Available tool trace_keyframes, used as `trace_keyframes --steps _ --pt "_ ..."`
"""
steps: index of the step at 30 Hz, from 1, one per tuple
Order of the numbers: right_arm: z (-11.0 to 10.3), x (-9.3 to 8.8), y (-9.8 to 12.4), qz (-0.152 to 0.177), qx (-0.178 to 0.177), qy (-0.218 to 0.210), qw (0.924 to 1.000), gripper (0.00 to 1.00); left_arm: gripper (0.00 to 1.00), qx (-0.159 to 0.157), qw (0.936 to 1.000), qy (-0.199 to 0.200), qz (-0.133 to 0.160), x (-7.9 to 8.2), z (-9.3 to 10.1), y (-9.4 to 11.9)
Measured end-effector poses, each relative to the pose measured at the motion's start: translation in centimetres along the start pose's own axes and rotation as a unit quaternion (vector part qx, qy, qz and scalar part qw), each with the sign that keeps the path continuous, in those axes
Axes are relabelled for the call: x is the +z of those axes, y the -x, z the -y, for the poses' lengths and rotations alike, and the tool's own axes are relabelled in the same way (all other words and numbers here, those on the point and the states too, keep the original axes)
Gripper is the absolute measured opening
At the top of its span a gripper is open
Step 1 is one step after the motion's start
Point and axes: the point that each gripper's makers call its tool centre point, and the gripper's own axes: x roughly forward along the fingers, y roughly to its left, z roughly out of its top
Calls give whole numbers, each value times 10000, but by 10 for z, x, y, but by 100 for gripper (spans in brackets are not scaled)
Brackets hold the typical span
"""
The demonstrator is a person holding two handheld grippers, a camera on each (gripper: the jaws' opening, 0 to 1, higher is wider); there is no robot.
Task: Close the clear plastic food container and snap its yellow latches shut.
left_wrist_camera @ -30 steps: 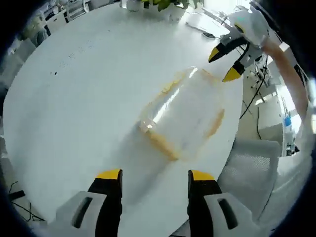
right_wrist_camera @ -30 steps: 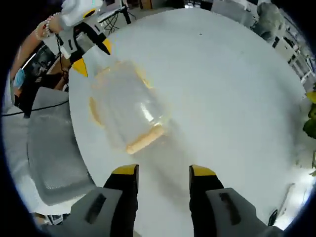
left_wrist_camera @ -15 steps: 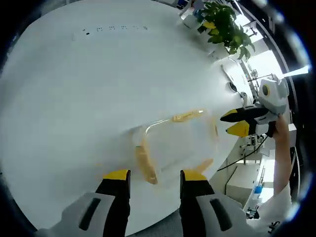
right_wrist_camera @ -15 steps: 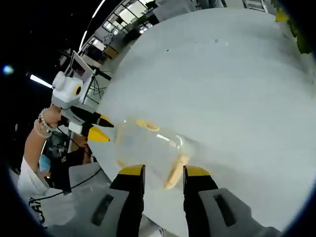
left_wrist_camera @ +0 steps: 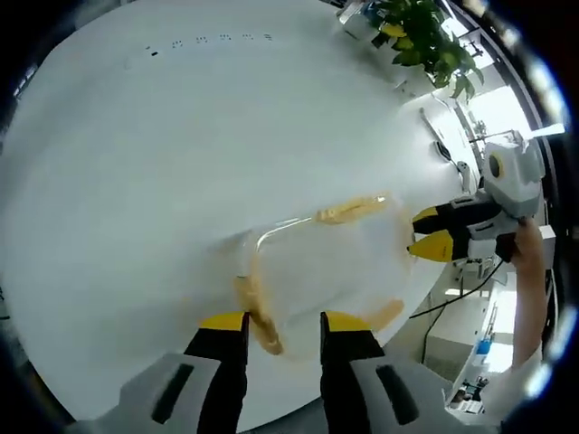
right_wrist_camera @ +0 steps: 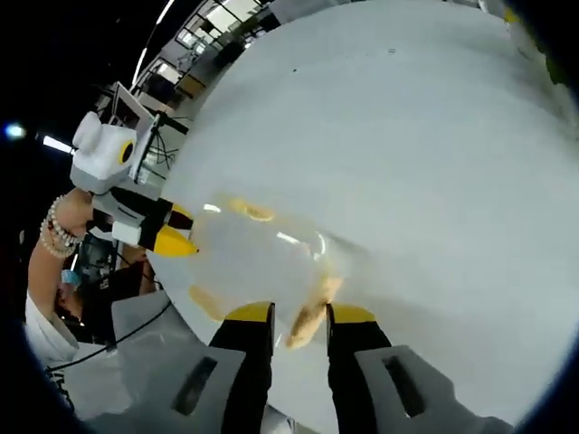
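- Left gripper (left_wrist_camera: 280, 319): jaws narrowed to a small gap with a yellow latch (left_wrist_camera: 256, 312) of the container between the yellow tips. Whether the tips actually press on the latch cannot be told.
- Right gripper (right_wrist_camera: 298, 311): jaws likewise drawn close, with another yellow latch (right_wrist_camera: 312, 307) in the gap between them. Contact not confirmed.
- The right gripper also appears in the left gripper view, at the container's far end, held by a hand (left_wrist_camera: 527, 258); its tips point at that end.
- The left gripper also appears in the right gripper view, held by a hand with a bead bracelet (right_wrist_camera: 54, 237) on the wrist, its tips at the opposite end of the container.
- Clear plastic food container (left_wrist_camera: 330, 262): lies flat on the round white table (left_wrist_camera: 136, 163), near the table's edge, between the two grippers. Lid appears to be on. Further yellow latches show on the long sides, one on the far side (left_wrist_camera: 348, 211).
- Surroundings: a green potted plant (left_wrist_camera: 425, 41) stands at the far rim of the table; a grey chair seat (right_wrist_camera: 145, 362) sits beside the table's edge.
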Motion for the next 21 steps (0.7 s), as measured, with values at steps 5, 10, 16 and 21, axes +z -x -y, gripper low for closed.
trace_keyframes --steps 5,10,16,21 --pt "0 -1 1 -4 45 -8 10000 20 29 45 9998 163 -46 1 2 -3" --pt "2 -1 0 29 128 -103 9999 20 29 31 9998 186 -39 2 1 -3" --pt "2 0 -1 6 158 -141 9998 19 28 14 9998 186 -24 5 -1 -4" --pt "-1 -3 0 -25 145 -138 9998 19 27 0 9998 213 -14 6 -2 -4"
